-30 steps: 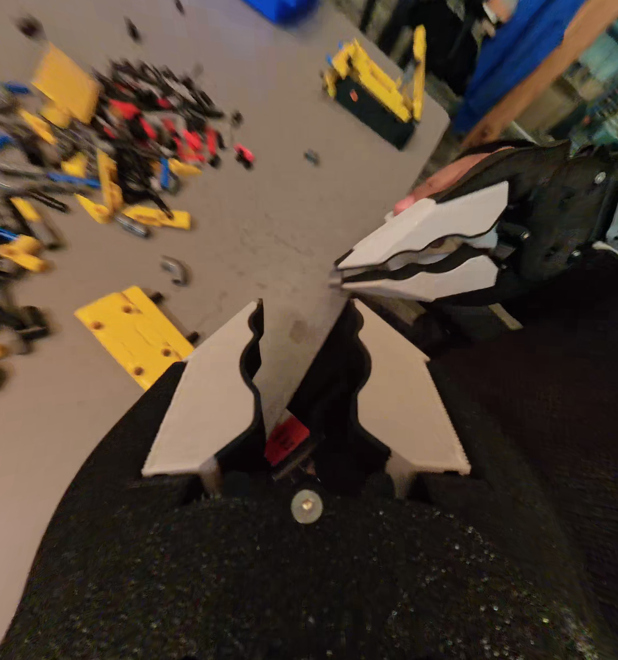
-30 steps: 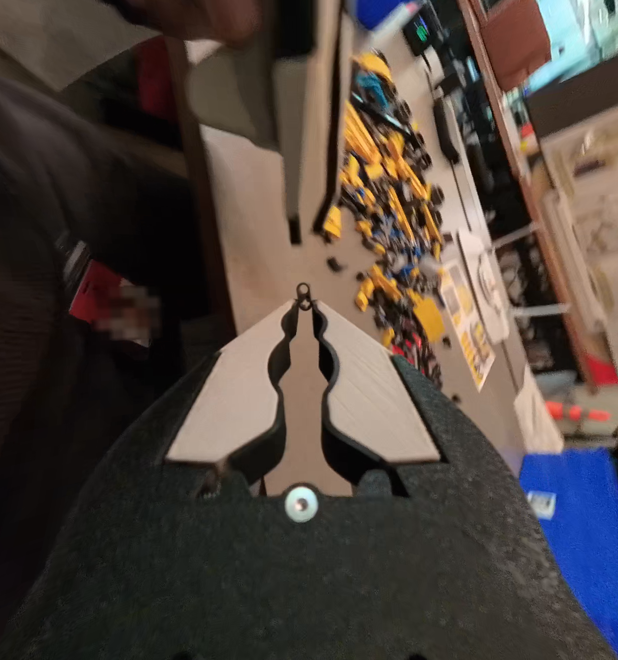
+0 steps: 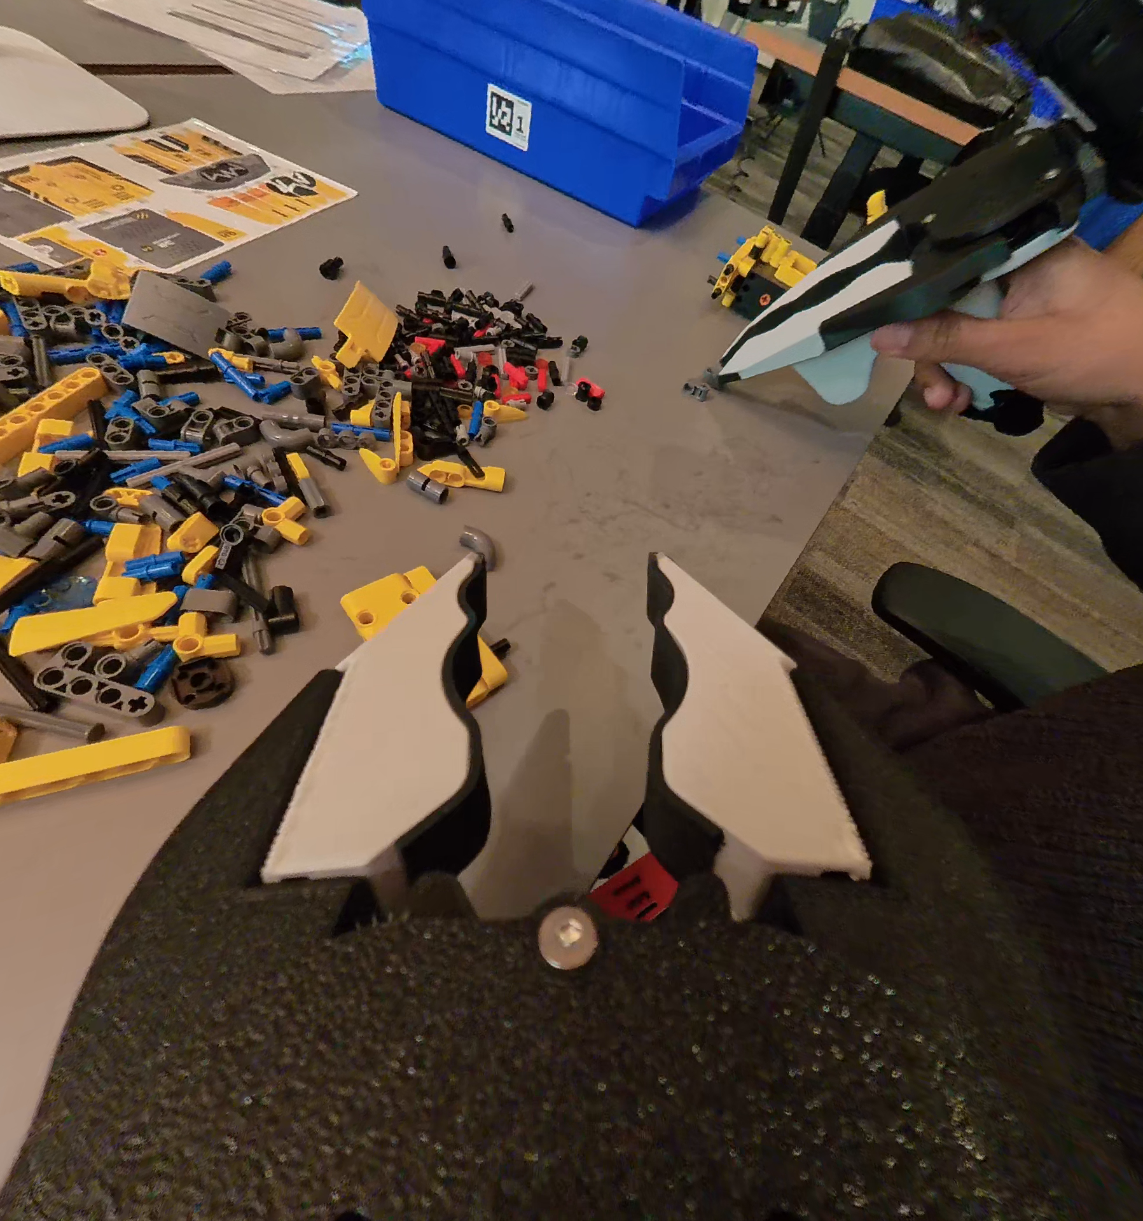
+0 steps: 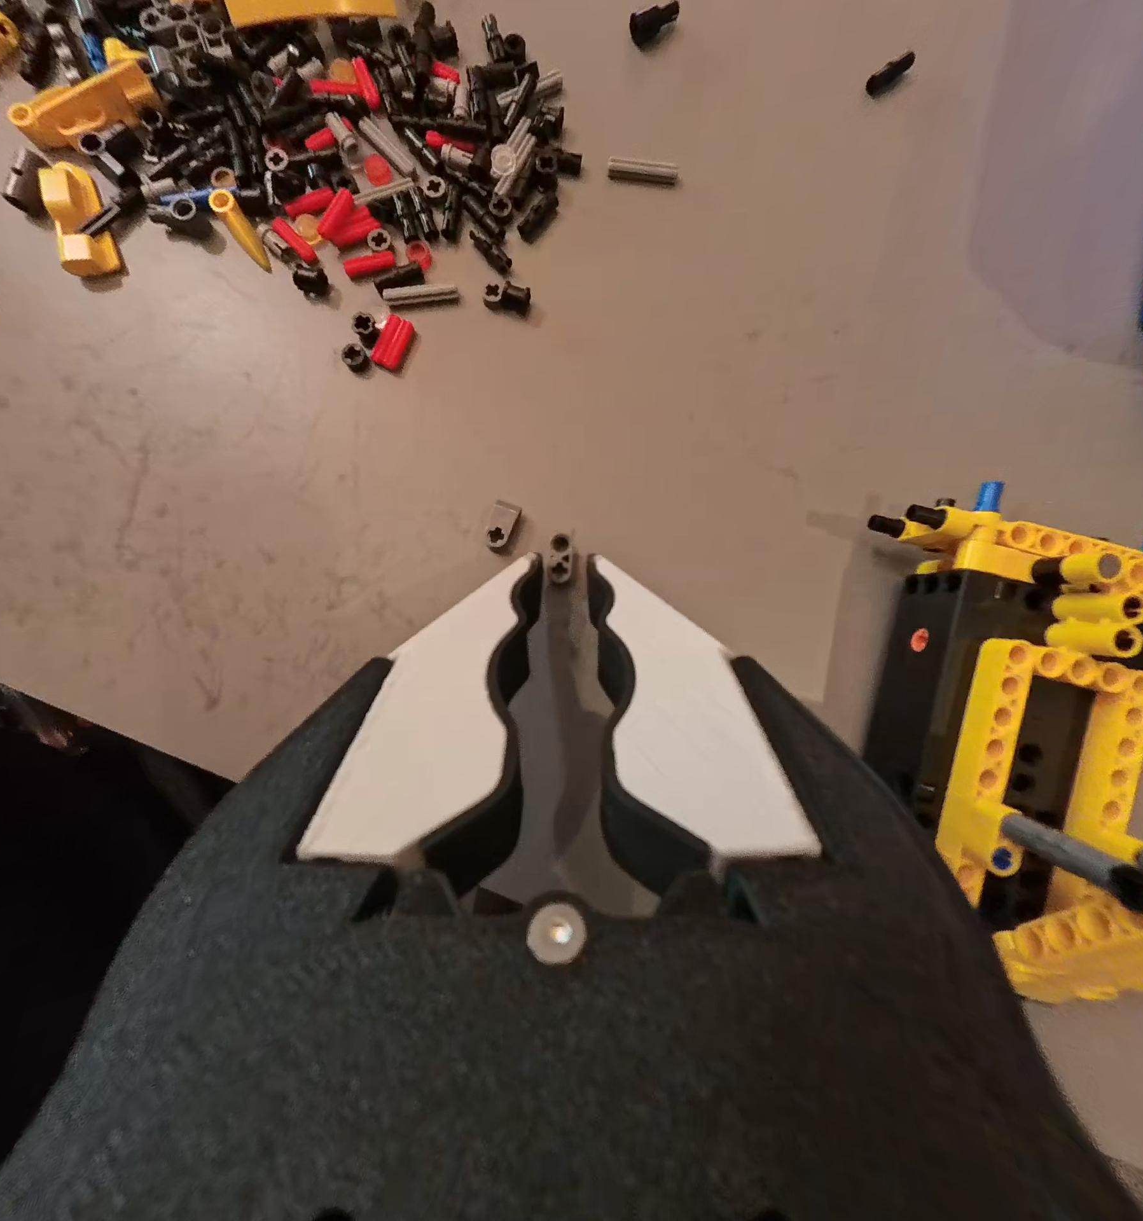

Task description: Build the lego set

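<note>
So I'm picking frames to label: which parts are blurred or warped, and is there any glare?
Left wrist view: sharp at the parts pile, wide-angle bend along the table edge, no strong glare. Right wrist view: the small grey connector between the fingers is clear, the yellow assembly smears toward the right border, and the table shows soft shadows.

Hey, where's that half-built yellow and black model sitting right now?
The yellow and black model stands on the grey table just right of the right gripper in the right wrist view, near the table's edge, short of the blue bin.
</note>
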The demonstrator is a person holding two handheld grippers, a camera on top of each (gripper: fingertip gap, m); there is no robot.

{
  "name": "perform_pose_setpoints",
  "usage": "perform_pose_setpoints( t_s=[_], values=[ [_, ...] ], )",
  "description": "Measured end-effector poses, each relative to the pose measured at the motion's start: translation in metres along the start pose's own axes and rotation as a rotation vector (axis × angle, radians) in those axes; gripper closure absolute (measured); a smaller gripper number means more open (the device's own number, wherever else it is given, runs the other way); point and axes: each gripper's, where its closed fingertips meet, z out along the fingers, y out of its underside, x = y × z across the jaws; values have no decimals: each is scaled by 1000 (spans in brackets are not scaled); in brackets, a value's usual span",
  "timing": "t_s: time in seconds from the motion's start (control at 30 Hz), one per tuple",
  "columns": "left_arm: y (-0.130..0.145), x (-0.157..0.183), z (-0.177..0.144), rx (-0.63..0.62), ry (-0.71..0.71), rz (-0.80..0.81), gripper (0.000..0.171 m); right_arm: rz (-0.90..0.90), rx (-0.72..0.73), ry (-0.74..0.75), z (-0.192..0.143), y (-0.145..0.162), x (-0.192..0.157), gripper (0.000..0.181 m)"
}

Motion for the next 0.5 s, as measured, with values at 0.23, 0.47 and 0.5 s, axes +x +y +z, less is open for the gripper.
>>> perform_pose_setpoints(
  t_s=[0.23,0.47,0.5],
  values=[
    [0,-13,-3,16,-57,16,123,14,337,44,-34,-32,17,164],
    [0,-33,-7,15,-103,8,124,-57,590,36,-40,-46,0,164],
    [0,-35,-7,18,-98,-1,124,-70,595,37,-37,-47,-1,164]
  ],
)
